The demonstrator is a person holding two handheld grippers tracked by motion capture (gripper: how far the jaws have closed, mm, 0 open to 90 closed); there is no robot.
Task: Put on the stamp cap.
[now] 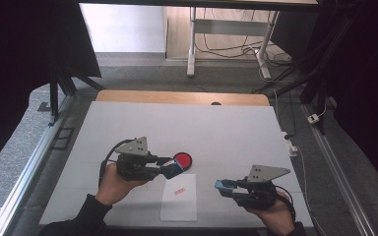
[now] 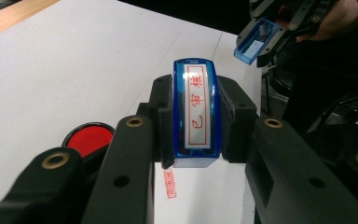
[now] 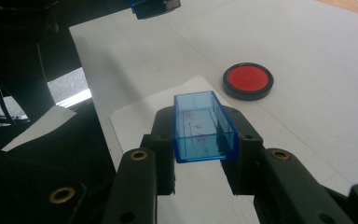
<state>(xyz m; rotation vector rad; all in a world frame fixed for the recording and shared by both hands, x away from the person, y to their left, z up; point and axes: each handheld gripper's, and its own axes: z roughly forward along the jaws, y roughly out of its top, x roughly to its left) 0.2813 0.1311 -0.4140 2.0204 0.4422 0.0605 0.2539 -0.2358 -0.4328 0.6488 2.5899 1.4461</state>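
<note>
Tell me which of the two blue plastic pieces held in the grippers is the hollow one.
The clear blue plastic cap in the right gripper; it is an empty open box, while the left gripper holds the solid blue stamp.

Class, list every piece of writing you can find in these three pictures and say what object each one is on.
"已审核", red characters in a red frame, on the white face of the blue stamp held in the left gripper.
Red stamped imprint on the sheet of paper: too small to read.
Faint red marks inside the clear blue cap in the right gripper: too blurred to read.
The red ink pad carries no writing.
</note>
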